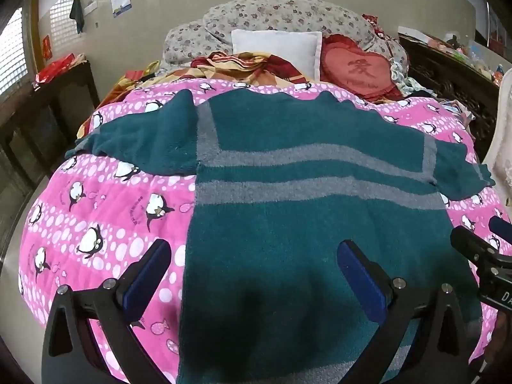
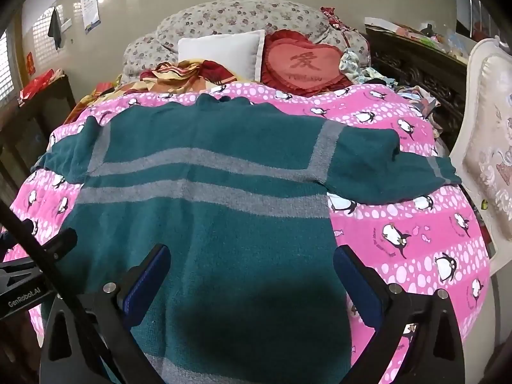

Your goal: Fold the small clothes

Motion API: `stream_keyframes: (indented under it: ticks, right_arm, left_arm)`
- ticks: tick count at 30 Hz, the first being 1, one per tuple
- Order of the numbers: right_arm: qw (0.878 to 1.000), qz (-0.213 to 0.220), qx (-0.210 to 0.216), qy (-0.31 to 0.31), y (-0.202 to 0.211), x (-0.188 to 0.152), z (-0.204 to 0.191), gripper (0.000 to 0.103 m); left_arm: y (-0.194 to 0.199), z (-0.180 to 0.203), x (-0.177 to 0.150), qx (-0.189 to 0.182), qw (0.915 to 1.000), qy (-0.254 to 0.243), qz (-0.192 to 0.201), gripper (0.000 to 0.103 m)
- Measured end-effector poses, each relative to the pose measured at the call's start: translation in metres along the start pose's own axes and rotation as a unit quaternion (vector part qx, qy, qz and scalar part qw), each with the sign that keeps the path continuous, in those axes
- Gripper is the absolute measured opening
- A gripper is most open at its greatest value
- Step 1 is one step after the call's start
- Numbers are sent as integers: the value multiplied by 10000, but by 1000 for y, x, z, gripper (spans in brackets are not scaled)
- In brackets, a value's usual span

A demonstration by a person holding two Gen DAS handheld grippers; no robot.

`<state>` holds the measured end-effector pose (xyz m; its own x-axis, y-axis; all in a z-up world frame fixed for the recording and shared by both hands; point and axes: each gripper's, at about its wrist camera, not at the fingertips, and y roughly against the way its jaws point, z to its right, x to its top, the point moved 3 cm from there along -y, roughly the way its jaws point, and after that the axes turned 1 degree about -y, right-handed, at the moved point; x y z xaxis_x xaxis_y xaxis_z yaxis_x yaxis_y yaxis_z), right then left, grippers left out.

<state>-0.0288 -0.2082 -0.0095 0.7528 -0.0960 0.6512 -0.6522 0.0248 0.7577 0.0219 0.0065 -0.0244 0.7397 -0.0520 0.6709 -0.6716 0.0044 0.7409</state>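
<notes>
A teal sweater (image 1: pixel 288 160) with grey stripes lay spread flat, neck away from the cameras, on a pink penguin-print quilt (image 1: pixel 105 211) covering the bed. Both sleeves were out to the sides: left sleeve (image 1: pixel 137 140) angled across the quilt, right sleeve (image 2: pixel 390 166) reaching toward the bed's right edge. Hem nearest the grippers, partly in shadow.

No real containers in view; the bed held everything. Behind the sweater: a white pillow (image 1: pixel 276 49), a red heart-shaped cushion (image 2: pixel 304 64) just beside it, a crumpled red-and-yellow cloth (image 1: pixel 243 62), and a floral bedding pile (image 1: pixel 281 14) against the wall. A white padded chair (image 2: pixel 489 147) stood by the right side of the bed.

Left gripper (image 1: pixel 256 256) hovered over the sweater's lower left edge, jaws spread wide, holding nothing; one blue pad (image 1: pixel 150 272) was over the quilt, the other over the knit. Right gripper (image 2: pixel 249 256) hung over the lower right part of the sweater, also wide apart and empty. Each gripper's side showed at the edge of the other's view.
</notes>
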Motion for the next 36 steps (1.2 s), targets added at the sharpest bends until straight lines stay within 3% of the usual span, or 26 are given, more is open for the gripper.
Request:
stream_keyframes:
  ticks: [23,30,36]
  right_arm:
    - [10000,-10,-10,29,-9,-2,0,103]
    - [10000,89,-7,29,-9,-1,-1,103]
    - [9999,5,-22,155,-12,-2,-5,103]
  left_arm:
    - [-8,4,-4,-95,9999,29,-122,103]
    - [-11,5,-4,-90,9999,17,82,103]
    - [-13,6,-5,-78,10000,-6,25,103]
